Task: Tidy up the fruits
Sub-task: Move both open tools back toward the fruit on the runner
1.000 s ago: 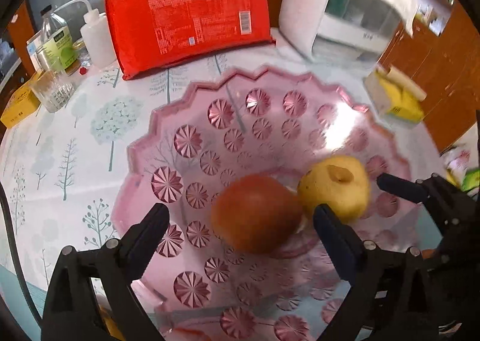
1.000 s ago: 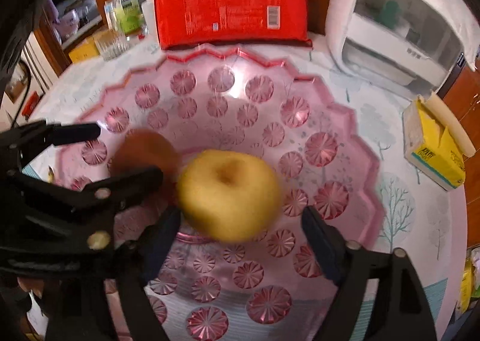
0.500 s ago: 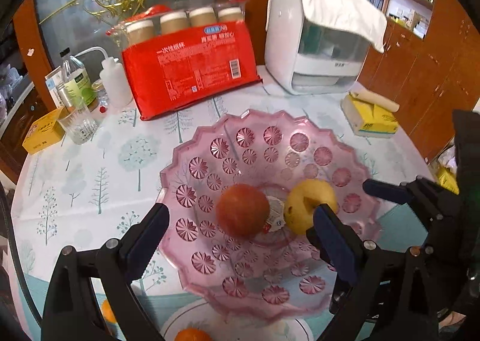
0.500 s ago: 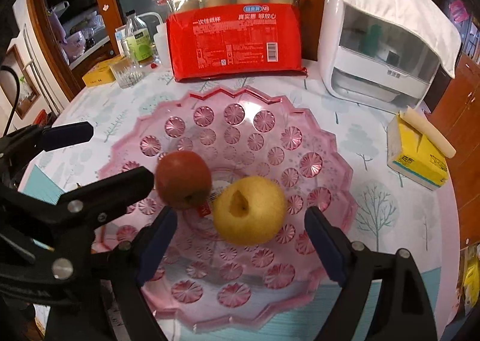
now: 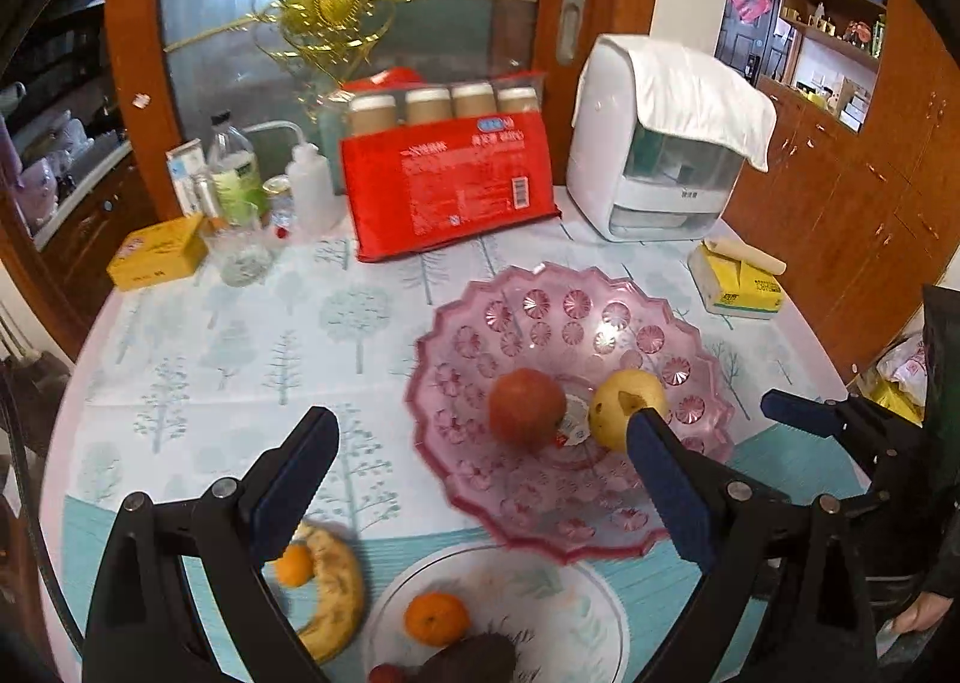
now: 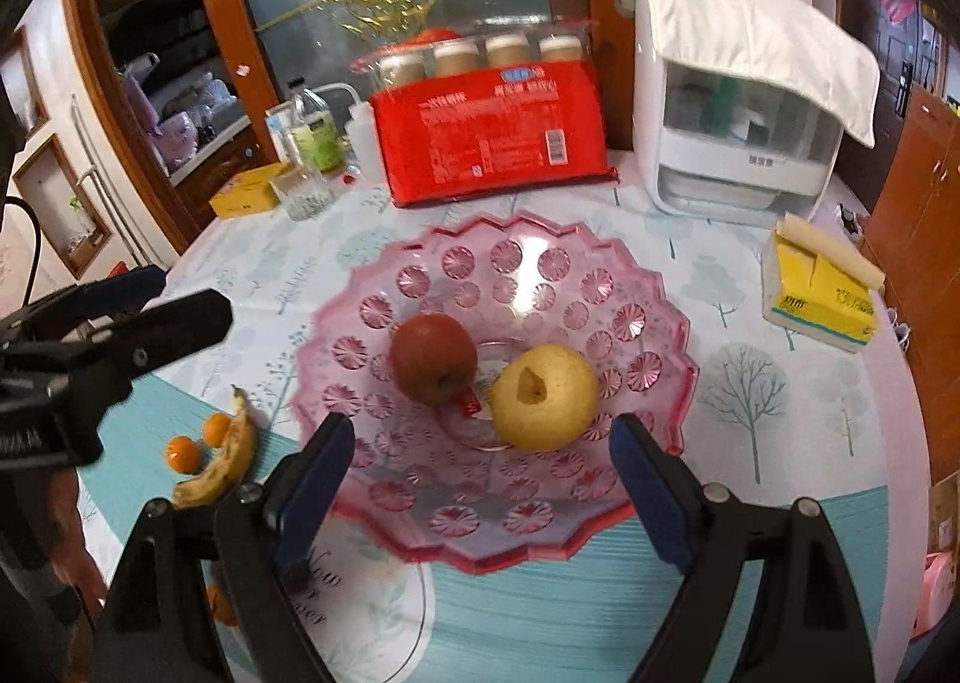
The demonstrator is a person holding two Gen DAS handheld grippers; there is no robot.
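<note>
A pink glass fruit bowl (image 5: 540, 317) (image 6: 528, 245) holds a red apple (image 5: 527, 408) (image 6: 433, 357) and a yellow pear (image 5: 624, 406) (image 6: 543, 396) side by side. My left gripper (image 5: 480, 479) is open and empty, raised above the table left of the bowl; it also shows in the right wrist view (image 6: 153, 296). My right gripper (image 6: 480, 479) is open and empty, above the bowl's near rim. A banana (image 5: 333, 593) (image 6: 225, 464), small oranges (image 5: 436, 618) (image 6: 185, 453) and a white plate (image 5: 540, 575) lie near the front.
At the back stand a red package with cups (image 5: 450, 191), a white appliance under a cloth (image 5: 660, 143), bottles (image 5: 237, 173), a glass (image 5: 240, 257) and a yellow box (image 5: 159, 254). A yellow tissue pack (image 5: 738, 287) lies right of the bowl.
Both grippers have pulled up and back from the bowl, leaving the pear resting beside the apple. The plate, banana and oranges have come into view.
</note>
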